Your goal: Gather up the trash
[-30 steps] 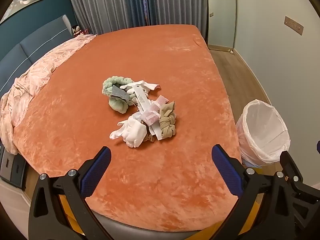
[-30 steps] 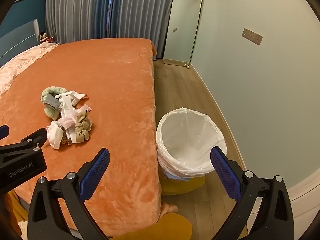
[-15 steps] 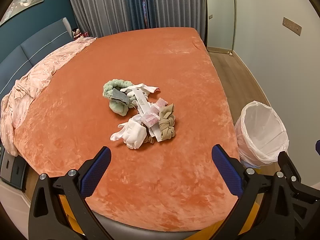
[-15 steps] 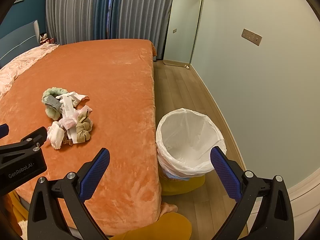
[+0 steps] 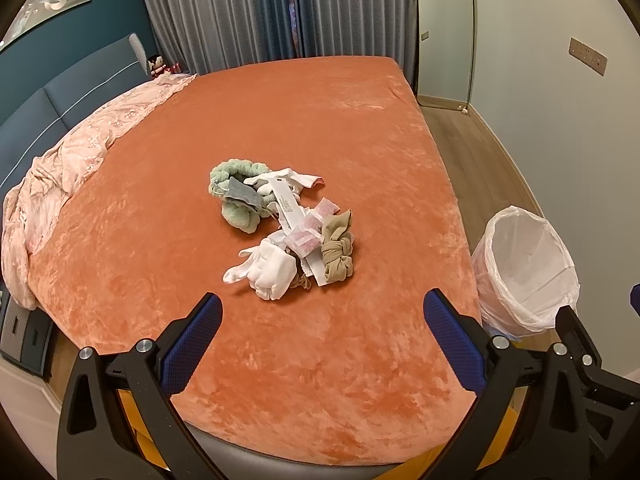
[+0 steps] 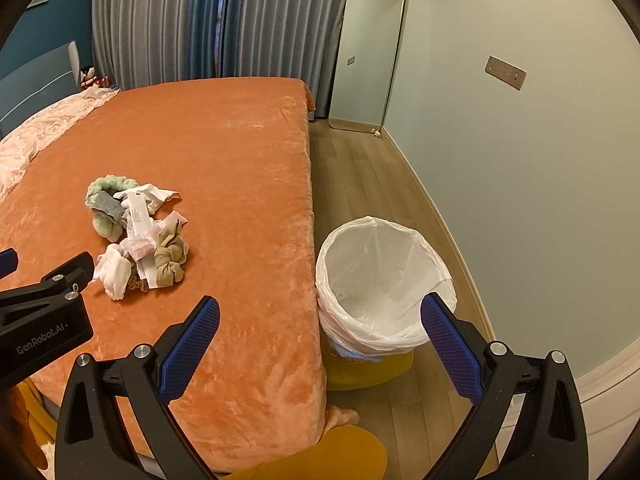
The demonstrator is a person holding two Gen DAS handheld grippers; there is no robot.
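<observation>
Trash pile lay on the bed ahead of the left gripper's spread fingers; only right view showed mirror, right gripper spread too.

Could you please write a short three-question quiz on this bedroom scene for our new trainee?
1. True or false: the left gripper holds something.
2. The bin stands: A) on the bed; B) on the floor beside the bed; C) against the mirror.
3. Fill in: the pile lies on the ____.

Key: 1 false, both it and the right gripper are open and empty; 2 B; 3 bed.
</observation>
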